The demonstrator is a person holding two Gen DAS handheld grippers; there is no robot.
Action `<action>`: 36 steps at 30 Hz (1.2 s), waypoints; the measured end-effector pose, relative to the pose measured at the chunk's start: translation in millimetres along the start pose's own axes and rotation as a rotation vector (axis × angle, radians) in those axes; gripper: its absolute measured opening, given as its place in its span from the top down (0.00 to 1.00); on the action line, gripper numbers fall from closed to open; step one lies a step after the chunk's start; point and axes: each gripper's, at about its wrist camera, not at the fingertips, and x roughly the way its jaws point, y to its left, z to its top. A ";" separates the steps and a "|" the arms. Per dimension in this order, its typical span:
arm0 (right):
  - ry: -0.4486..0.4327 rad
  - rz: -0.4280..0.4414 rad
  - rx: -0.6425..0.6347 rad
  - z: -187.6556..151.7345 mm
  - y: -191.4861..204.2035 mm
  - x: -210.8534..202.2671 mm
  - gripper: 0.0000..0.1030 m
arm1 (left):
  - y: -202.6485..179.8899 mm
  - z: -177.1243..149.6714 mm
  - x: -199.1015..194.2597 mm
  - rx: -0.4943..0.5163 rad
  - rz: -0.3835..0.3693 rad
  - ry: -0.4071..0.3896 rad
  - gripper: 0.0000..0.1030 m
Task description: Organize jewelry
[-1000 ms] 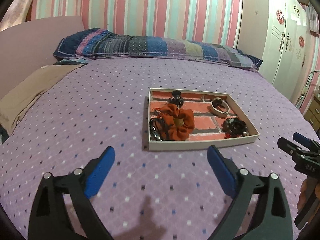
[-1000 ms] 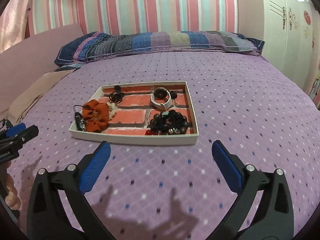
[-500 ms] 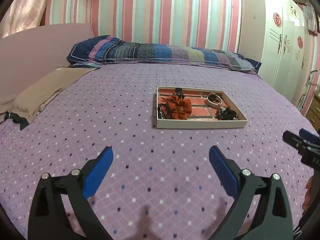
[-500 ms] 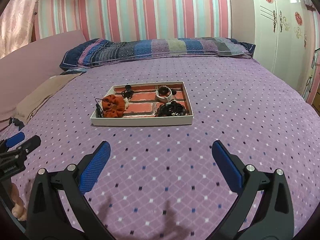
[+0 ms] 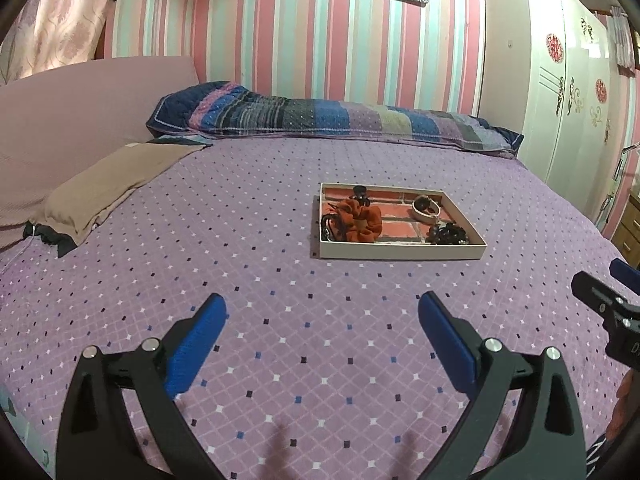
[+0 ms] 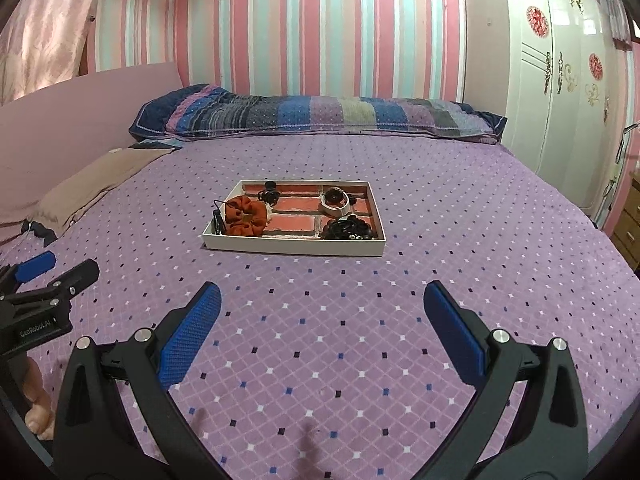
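- Purple bedspread (image 6: 440,208) with a small diamond print fills both views, and a shallow white-walled tray (image 6: 294,246) with a brick-pattern floor sits on it, a little above the middle of the frame in the right wrist view.
- Inside the tray lie an orange scrunchie (image 6: 245,221) at its left end, a dark hair clip (image 6: 271,194) near the far wall, a pale bangle (image 6: 336,204) to the right of centre, and a heap of black beads (image 6: 349,229) at the near right corner.
- Every piece of jewelry in view already lies in the tray; nothing loose shows on the bed — so the sorting looks finished or nearly so, though that is only a judgement.
- Left gripper (image 5: 322,312) is spread wide and holds nothing, low in its frame, well apart from the tray.
- Right gripper (image 6: 322,304) is likewise wide and empty, over bare bedspread.
- Writing: the left gripper's body, seen at the left edge of the right wrist view, reads "GenRobot.AI"; a few letters on the right gripper's body in the left wrist view are too cut off to read.
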 end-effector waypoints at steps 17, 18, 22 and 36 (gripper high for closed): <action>-0.025 -0.037 0.029 -1.7 -8.1 -16.0 0.04 | -13.8 -4.0 -12.8 0.038 0.017 -0.025 0.08; -0.025 -0.039 0.029 -1.7 -8.0 -16.3 0.04 | -14.5 -3.8 -13.1 0.041 0.019 -0.027 0.08; -0.027 -0.041 0.028 -1.0 -8.2 -17.2 0.04 | -16.0 -2.9 -15.8 0.042 0.019 -0.037 0.08; -0.009 -0.052 0.028 -7.0 -7.6 -9.9 0.04 | -15.4 -10.8 -6.9 0.040 0.021 -0.015 0.08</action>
